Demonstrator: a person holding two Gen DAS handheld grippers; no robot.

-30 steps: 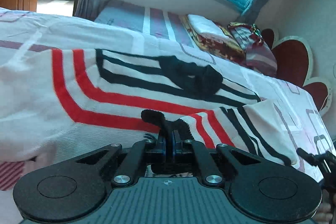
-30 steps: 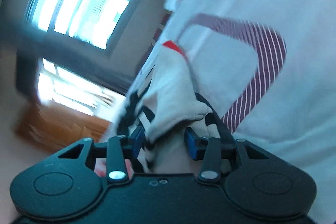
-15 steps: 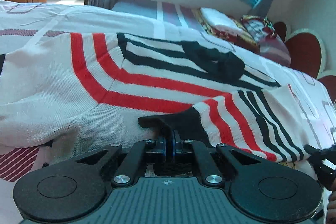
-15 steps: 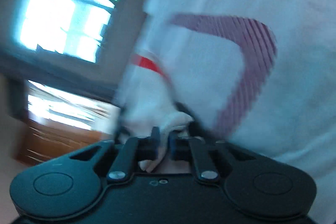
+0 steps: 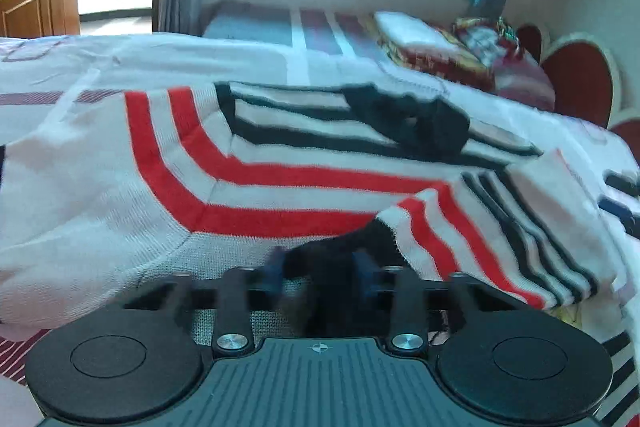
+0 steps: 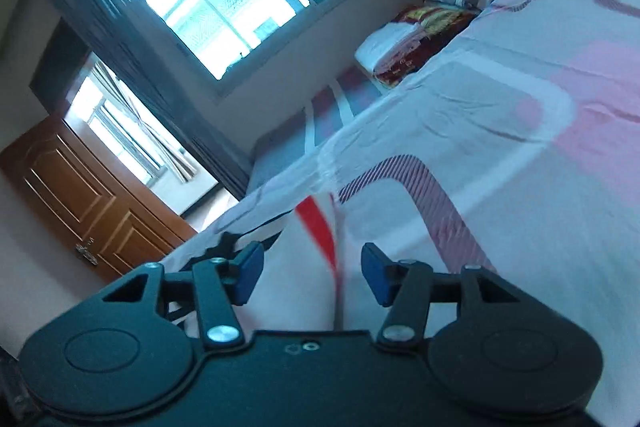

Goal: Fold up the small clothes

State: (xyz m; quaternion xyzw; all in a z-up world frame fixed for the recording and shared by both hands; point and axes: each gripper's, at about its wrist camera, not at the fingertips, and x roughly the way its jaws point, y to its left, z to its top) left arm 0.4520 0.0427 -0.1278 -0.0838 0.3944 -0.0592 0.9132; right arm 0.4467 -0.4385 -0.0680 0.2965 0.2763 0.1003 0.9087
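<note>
As both of my tongs let go, the striped sweater [image 5: 280, 183] settles flat on the bed [image 5: 100, 63], spread across the pale sheet with its folded sleeve [image 5: 492, 239] lying over its right side.

My left tongs [image 5: 320, 269] were clamped on the sleeve's black cuff [image 5: 344, 251] a second ago. Their jaws have just been opening, and they now stand narrowly apart with the cuff loose between them, not pinched.

My right tongs [image 6: 308, 275] were closed on the sweater's edge half a second ago. Their jaws have just been opening too, and they now gape about halfway, with a hump of white and red knit showing between them but untouched by either blue pad. This view has also rolled and risen since then, so more of the room shows beyond the sweater.

I judge that one fold, the sleeve brought across the body, is finished and released, and further folds remain.

Counted: one sweater, one sleeve folded over it, one black cuff by my left tongs, two tongs. Beyond the sweater, at the head of the bed, lies one stack of patterned bedding [image 5: 460, 51].
</note>
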